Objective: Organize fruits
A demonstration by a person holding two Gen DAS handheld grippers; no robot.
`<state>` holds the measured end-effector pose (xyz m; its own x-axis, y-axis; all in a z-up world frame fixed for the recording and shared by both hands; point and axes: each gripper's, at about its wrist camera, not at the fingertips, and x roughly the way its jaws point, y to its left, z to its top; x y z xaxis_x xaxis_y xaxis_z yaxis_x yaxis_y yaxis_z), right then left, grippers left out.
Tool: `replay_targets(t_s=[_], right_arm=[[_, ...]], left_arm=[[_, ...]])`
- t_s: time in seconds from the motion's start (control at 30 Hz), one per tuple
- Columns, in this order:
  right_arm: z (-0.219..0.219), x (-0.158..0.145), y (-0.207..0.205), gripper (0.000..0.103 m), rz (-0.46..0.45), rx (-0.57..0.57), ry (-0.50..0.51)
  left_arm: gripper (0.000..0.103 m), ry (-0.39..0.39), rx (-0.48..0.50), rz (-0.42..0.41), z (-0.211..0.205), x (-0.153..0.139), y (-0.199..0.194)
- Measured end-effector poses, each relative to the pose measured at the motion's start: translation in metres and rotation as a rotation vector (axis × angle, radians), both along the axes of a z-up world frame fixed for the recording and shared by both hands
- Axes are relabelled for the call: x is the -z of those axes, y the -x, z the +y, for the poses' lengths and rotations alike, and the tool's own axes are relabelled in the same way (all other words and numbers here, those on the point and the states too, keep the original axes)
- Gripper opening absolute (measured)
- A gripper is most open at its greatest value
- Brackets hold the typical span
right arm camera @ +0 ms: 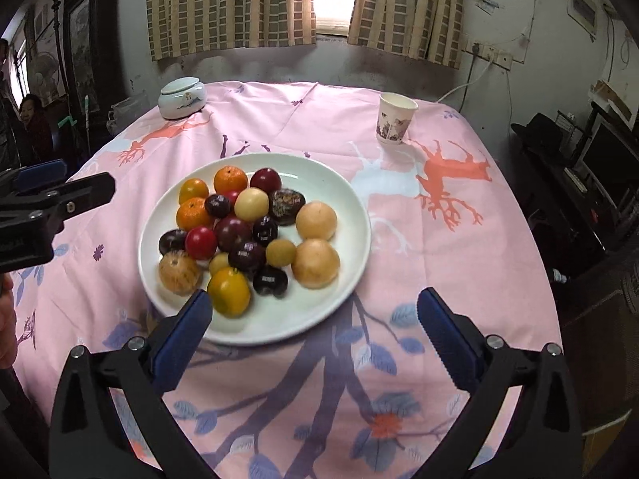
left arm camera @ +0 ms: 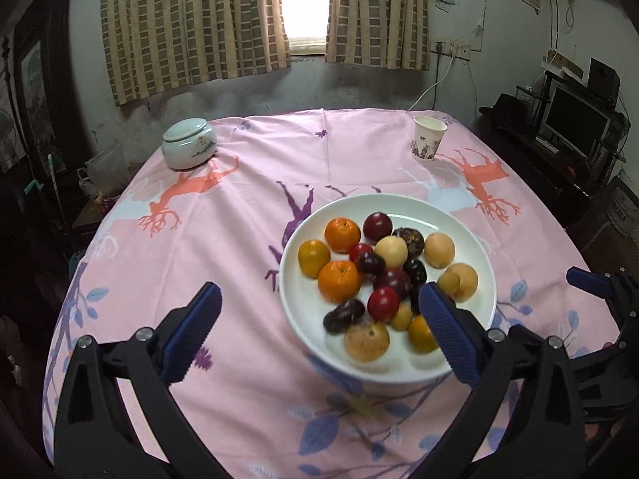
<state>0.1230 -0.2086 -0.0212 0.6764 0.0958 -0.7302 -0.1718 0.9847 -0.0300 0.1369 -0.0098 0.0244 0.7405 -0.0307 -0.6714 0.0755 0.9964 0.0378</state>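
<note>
A white plate (left arm camera: 311,319) on the pink tablecloth holds several mixed fruits: oranges (left arm camera: 342,234), dark plums (left arm camera: 377,226), red ones and pale yellow-brown ones (left arm camera: 439,250). It also shows in the right wrist view (right arm camera: 319,315). My left gripper (left arm camera: 319,307) is open and empty, above the plate's near left part, its right finger over the plate. My right gripper (right arm camera: 315,315) is open and empty above the plate's near edge. The left gripper's body shows at the left of the right wrist view (right arm camera: 52,203).
A white lidded ceramic jar (left arm camera: 189,142) stands at the table's far left and a paper cup (left arm camera: 427,137) at the far right. The pink cloth (left arm camera: 239,207) covers the round table. Curtains and a wall lie behind, and a desk with a monitor (left arm camera: 575,119) to the right.
</note>
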Motion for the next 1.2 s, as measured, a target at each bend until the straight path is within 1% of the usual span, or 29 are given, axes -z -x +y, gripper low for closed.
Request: replay_targets(t_s=[0.03, 0.1, 0.17, 0.2, 0.27, 0.3, 0.43, 0.6, 0.8, 1.2], right_arm=[[-0.001, 0.005, 0.011, 0.102, 0.008, 0.012, -0.013], [-0.004, 0.019, 0.036, 0.102, 0.031, 0.022, -0.074], [-0.008, 0.035, 0.059, 0.102, 0.067, 0.05, -0.128], [-0.009, 0.041, 0.067, 0.102, 0.089, 0.055, -0.144], [-0.006, 0.049, 0.081, 0.102, 0.121, 0.062, -0.143], [-0.004, 0.048, 0.086, 0.102, 0.121, 0.067, -0.128], [0.003, 0.037, 0.105, 0.102, 0.072, 0.081, -0.084], [0.001, 0.031, 0.114, 0.102, 0.055, 0.096, -0.067], [-0.005, 0.027, 0.111, 0.102, 0.06, 0.111, -0.09], [-0.003, 0.026, 0.111, 0.102, 0.062, 0.102, -0.104]], left_arm=[[0.101, -0.007, -0.021, 0.001, 0.002, 0.004, 0.015], [0.101, -0.003, -0.064, 0.002, 0.01, 0.013, 0.043], [0.101, 0.023, -0.095, 0.013, 0.018, 0.022, 0.071], [0.101, 0.043, -0.094, 0.018, 0.02, 0.026, 0.085], [0.101, 0.053, -0.079, 0.032, 0.02, 0.031, 0.105], [0.101, 0.049, -0.069, 0.033, 0.019, 0.031, 0.114], [0.101, 0.047, -0.05, -0.003, 0.016, 0.024, 0.139], [0.101, 0.032, -0.039, -0.031, 0.01, 0.015, 0.149], [0.101, 0.028, -0.02, -0.029, 0.005, 0.013, 0.148], [0.101, 0.028, 0.003, -0.015, 0.001, 0.015, 0.145]])
